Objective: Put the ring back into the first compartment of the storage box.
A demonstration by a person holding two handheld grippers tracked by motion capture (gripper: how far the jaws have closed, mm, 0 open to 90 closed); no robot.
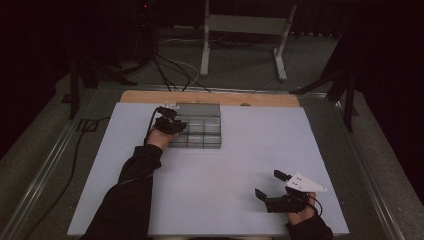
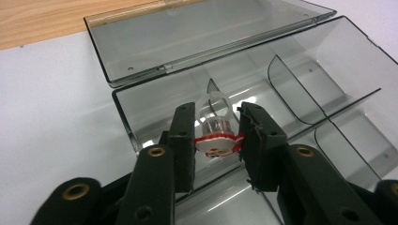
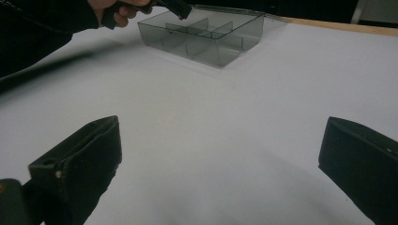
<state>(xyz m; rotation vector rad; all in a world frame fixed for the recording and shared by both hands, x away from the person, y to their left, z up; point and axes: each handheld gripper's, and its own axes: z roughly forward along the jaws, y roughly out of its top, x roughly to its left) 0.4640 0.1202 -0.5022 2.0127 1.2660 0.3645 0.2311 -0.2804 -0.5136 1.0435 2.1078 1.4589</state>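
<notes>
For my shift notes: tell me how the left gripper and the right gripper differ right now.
The left gripper is clamped on a small red-and-white capped piece; the right gripper is wide open with nothing between its jaws. The left gripper reaches into the smoky divided box at the far side; the right gripper sits near the front edge, apart from it. Both have black jaws and are hand-held.

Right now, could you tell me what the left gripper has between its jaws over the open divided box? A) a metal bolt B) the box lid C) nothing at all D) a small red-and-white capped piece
D: in the left gripper view, the left gripper has its jaws on either side of a small red-and-white capped piece, above a compartment of the smoky clear box.
</notes>
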